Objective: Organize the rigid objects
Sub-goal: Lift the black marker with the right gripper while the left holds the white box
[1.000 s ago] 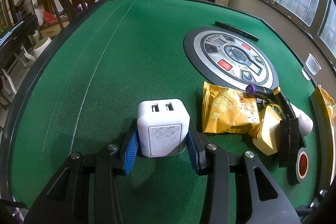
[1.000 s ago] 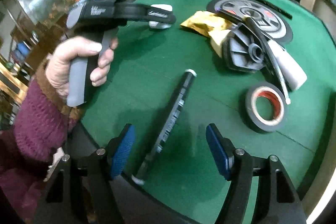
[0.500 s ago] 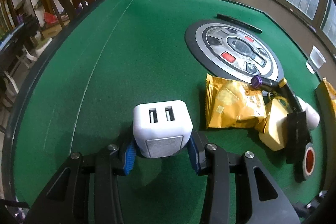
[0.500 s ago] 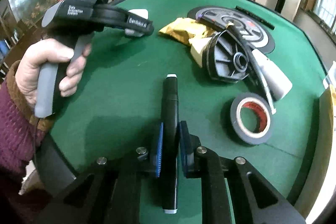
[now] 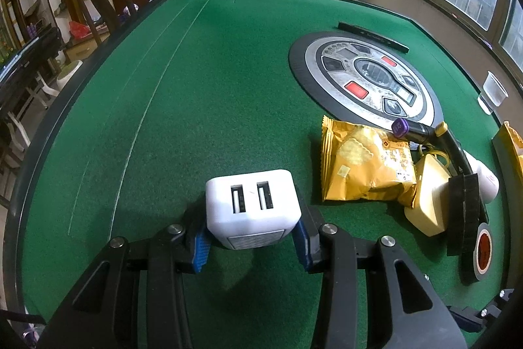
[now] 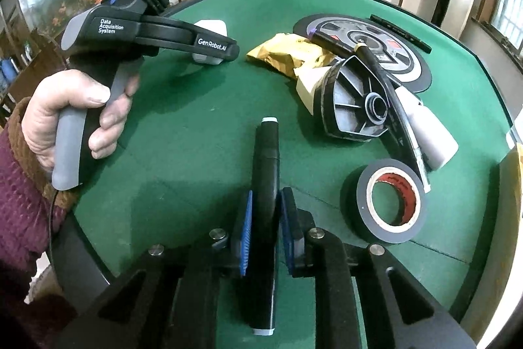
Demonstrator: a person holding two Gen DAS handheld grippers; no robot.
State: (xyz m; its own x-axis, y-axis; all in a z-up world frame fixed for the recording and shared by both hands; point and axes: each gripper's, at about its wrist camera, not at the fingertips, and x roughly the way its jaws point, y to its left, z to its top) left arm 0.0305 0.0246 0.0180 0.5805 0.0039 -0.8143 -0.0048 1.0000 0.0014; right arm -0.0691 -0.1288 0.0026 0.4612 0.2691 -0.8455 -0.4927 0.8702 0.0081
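Right gripper (image 6: pixel 264 228) is closed on the black marker (image 6: pixel 266 185), whose long axis runs straight forward between the jaws over the green table (image 6: pixel 196 120), while the left gripper (image 5: pixel 251 237) clamps the white charger (image 5: pixel 251 205) further left.

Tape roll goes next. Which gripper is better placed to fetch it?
Right, though both are occupied: the right gripper clamps the black marker beside the tape roll; the left gripper holds the white charger farther away.

The left gripper (image 5: pixel 251 242) clamps a white charger (image 5: pixel 251 206) over green felt (image 5: pixel 196 107).
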